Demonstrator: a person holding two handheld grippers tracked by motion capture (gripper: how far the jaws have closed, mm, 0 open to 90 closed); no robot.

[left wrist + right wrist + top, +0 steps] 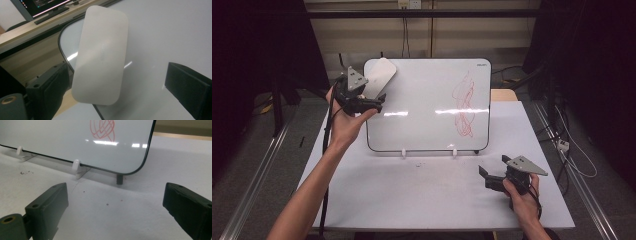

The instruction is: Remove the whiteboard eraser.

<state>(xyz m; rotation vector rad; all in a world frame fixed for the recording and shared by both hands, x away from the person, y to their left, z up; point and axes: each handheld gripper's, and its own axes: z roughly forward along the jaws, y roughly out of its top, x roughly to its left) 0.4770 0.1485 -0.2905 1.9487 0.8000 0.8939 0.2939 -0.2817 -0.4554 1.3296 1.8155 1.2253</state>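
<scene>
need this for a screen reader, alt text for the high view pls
A person's left gripper reaches to a white eraser pad at the top left corner of an upright whiteboard bearing a red scribble. The right gripper rests open on the white table in front of it.

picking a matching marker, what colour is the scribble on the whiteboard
Red. The scribble shows best in the high view.

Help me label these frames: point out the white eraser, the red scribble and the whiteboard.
white eraser (101,57), left gripper view, middle of its flat face.
red scribble (464,107), high view, centre of the tangle.
whiteboard (422,127), high view, bare lower part of the writing surface.
</scene>
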